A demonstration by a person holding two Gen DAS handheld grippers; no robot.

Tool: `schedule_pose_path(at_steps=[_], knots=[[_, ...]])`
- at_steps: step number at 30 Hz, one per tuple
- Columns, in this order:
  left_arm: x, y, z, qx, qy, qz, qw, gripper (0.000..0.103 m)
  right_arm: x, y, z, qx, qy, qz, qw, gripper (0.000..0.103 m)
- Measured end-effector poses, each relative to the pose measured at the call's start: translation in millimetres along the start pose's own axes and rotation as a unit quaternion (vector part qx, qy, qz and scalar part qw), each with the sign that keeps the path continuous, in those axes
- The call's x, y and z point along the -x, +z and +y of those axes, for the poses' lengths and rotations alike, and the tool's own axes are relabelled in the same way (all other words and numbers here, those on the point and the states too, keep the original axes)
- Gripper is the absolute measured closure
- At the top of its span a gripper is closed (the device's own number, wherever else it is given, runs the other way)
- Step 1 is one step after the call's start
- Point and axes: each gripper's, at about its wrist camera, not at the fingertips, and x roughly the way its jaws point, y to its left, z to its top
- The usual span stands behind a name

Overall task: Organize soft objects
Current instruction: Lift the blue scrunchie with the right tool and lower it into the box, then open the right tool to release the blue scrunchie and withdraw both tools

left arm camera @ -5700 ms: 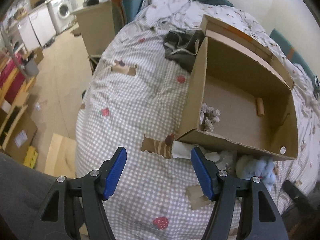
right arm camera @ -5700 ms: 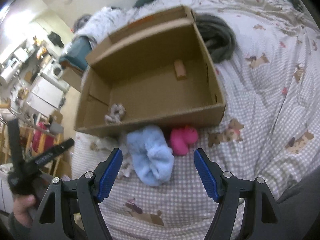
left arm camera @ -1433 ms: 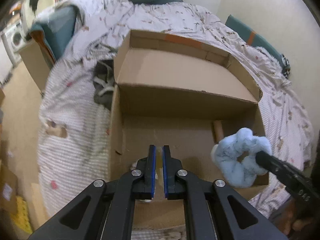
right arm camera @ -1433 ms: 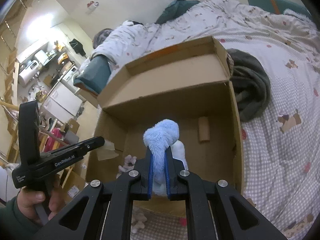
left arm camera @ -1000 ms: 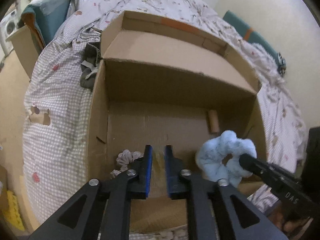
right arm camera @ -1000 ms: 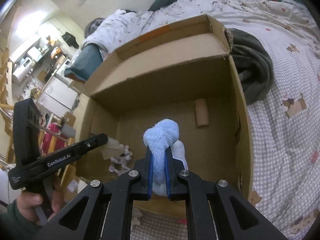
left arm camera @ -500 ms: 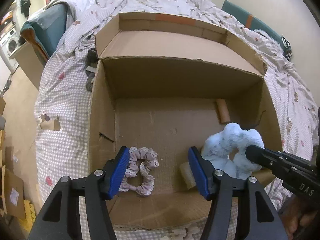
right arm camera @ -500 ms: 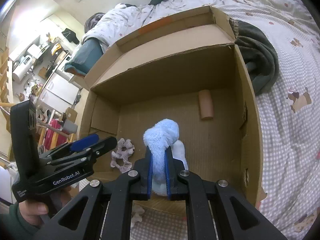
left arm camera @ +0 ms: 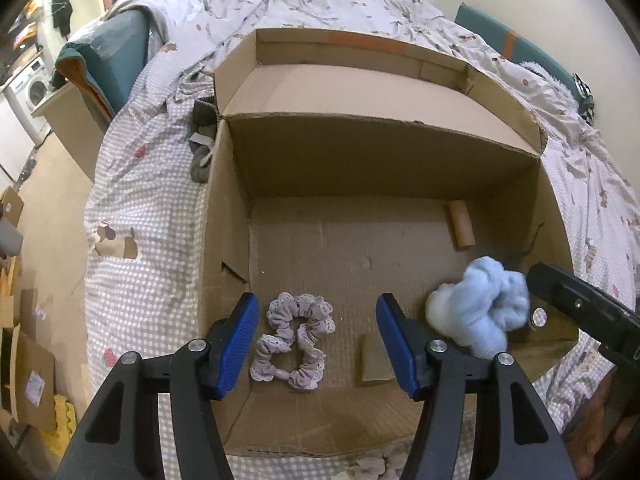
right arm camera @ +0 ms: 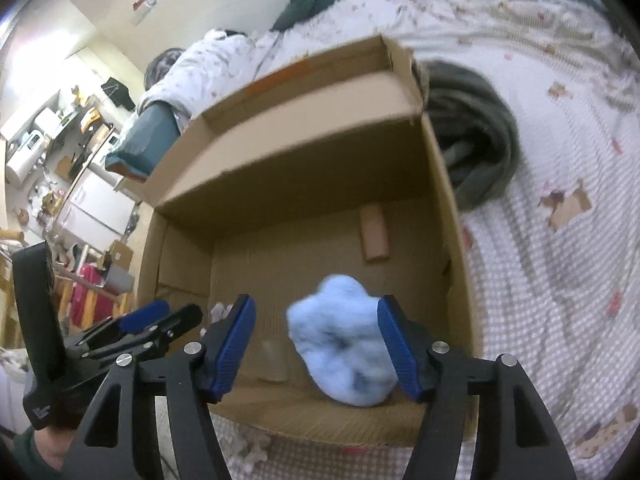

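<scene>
An open cardboard box [left arm camera: 376, 148] lies on a checked bed. In the left wrist view my left gripper [left arm camera: 316, 340] is open over the box's near edge, above a lilac scrunchie [left arm camera: 294, 342] and a small beige piece [left arm camera: 374, 360] on the box floor. In the right wrist view my right gripper [right arm camera: 316, 344] is open, with the fluffy blue scrunchie [right arm camera: 342, 346] between its fingers, free of them, inside the box. The blue scrunchie also shows in the left wrist view [left arm camera: 478, 314], at the box's near right corner.
A cardboard tube [left arm camera: 460, 224] lies at the back right of the box floor. Dark grey clothing [right arm camera: 476, 140] lies on the bed to the right of the box. The bed edge and floor with boxes [left arm camera: 24, 360] are to the left.
Both grippers opened. The left let the beige piece drop into the box next to the lilac scrunchie. The right has just released the blue scrunchie into the box.
</scene>
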Motion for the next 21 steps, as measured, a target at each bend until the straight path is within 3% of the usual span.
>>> schedule_pose_path(at_steps=[4, 21], knots=[[0.5, 0.7, 3.1, 0.005, -0.002, -0.004, 1.0, 0.045, 3.8, 1.7, 6.8, 0.02, -0.015, -0.013, 1.0, 0.031], [18.4, -1.7, 2.3, -0.004, 0.012, -0.028, 0.9995, 0.045, 15.4, 1.5, 6.0, 0.039, -0.027, -0.03, 0.998, 0.031]])
